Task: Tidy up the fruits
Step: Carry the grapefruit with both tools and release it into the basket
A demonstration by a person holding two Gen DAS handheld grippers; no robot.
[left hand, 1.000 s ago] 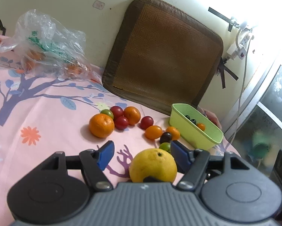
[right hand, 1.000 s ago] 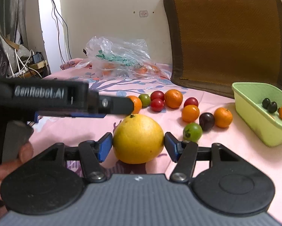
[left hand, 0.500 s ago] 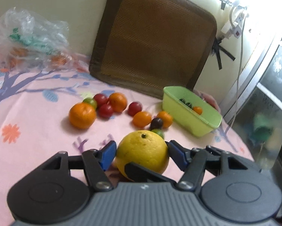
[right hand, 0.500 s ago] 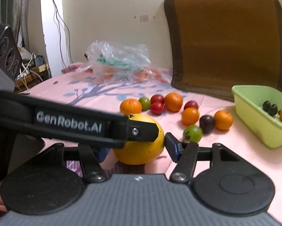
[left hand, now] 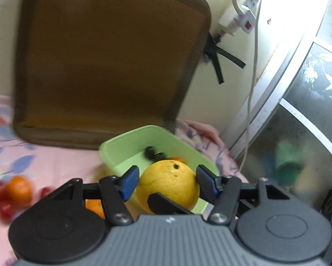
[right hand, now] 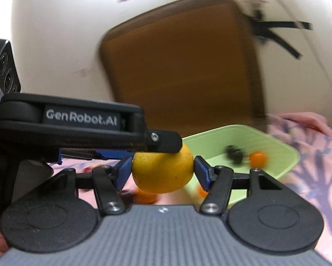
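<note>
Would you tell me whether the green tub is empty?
Not empty: the green tub holds dark berries and a small orange fruit.

Domestic room, likely a bedroom. Pink bedsheet printed with tree and leaf pattern covers the surface. Brown woven seat cushion leans against a cream wall. White power strip with cord hangs on the wall. Frosted floral glass cabinet door at right. Green plastic tub holds small fruit.

Both views are motion-blurred; glare whitens the wall at upper right, and fisheye bends the edges.
</note>
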